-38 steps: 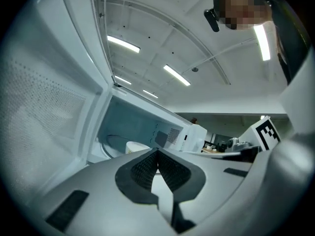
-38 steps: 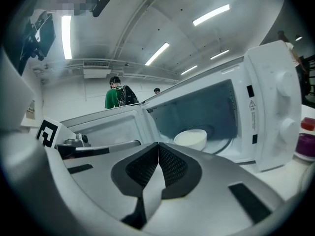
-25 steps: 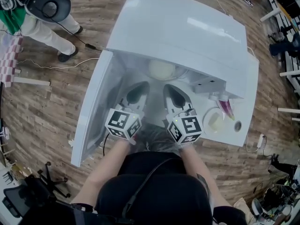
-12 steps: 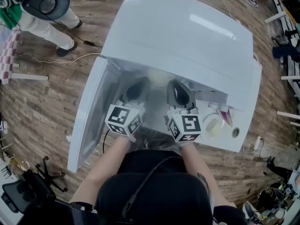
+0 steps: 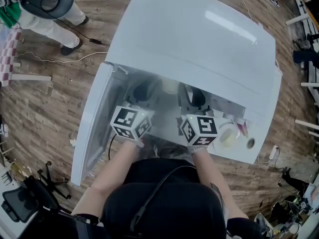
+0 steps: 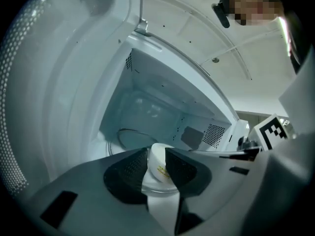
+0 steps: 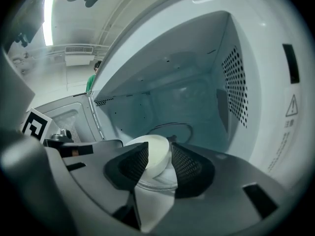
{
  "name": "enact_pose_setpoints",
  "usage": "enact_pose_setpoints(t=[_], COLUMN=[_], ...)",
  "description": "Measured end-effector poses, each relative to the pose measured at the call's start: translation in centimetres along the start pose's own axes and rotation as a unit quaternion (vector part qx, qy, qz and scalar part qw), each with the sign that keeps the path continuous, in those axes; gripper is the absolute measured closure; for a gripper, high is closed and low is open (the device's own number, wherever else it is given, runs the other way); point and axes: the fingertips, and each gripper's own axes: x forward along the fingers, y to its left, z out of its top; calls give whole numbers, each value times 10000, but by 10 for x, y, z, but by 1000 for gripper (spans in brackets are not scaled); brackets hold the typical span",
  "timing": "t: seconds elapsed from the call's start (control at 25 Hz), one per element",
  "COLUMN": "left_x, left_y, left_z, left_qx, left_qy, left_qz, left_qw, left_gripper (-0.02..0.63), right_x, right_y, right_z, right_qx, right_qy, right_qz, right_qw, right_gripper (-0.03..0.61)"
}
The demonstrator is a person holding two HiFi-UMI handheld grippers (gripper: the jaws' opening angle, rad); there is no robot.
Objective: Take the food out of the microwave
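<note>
White plastic makes up the microwave (image 5: 199, 44), whose door (image 5: 92, 128) is swung open to the left above a wooden floor (image 5: 45, 108). Both tools are reached into the lit cavity side by side.

The left hand-held gripper (image 6: 156, 152) is held with its jaws a little apart. In the narrow gap between them the food (image 6: 160, 168), a pale round item with a small yellow mark, is seen resting on a clear dish (image 6: 160, 187). The food lies beyond the jaw tips rather than being clamped by them.

The right hand-held gripper (image 7: 159, 147) is likewise left slightly open. The same pale round food (image 7: 152, 159) is framed between its jaws and is seen to spread wider than the gap, past the left jaw. The clear dish (image 7: 157, 182) shows below it on the cavity floor.

From the head view the food (image 5: 169, 86) is glimpsed inside the cavity, between the two grippers, the left (image 5: 142, 91) and the right (image 5: 192, 96).
</note>
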Motion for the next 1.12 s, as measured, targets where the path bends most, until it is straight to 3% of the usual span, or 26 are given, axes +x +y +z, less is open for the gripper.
enact_pose_setpoints(t=[0.48,0.92,1.12], left_x=[14,20,23], left_y=[0,4,5], left_z=[-2,-7,-11], left_qx=[-97,-802,-1382], left_qy=[122,334,419], left_qz=[31,113,129], left_qw=[9999,9962,9894], left_gripper=[511,511,511], right_x=[12,18,17], right_y=[-5,-7,-7], right_z=[-5,-8,-8], right_qx=[223,727,834], right_qy=[169,344,382], right_qz=[77,236,228], right_qw=[9996,9965,9955], right_gripper=[436,437,439])
